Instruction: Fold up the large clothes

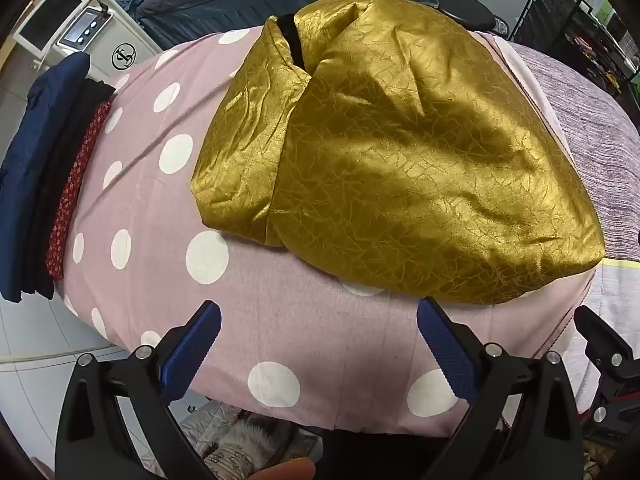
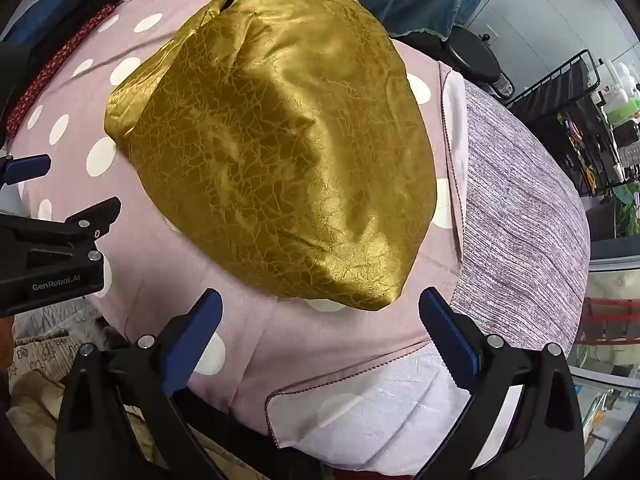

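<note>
Pink polka-dot sheet [image 1: 168, 208] under gold garment [image 1: 400, 160]

You have the folded garment [image 1: 400, 160] lying on the dotted sheet [image 1: 280, 340]. Left of the garment, at the sheet's edge, rests a clothes stack [image 1: 48, 184]. Right of the garment lies a striped blanket [image 2: 520, 220].

Glossy crinkle-textured gold garment [image 1: 400, 152]

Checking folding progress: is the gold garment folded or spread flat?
Folded: the gold garment lies in a compact bundle, one side flap doubled over, on the polka-dot sheet.
</note>
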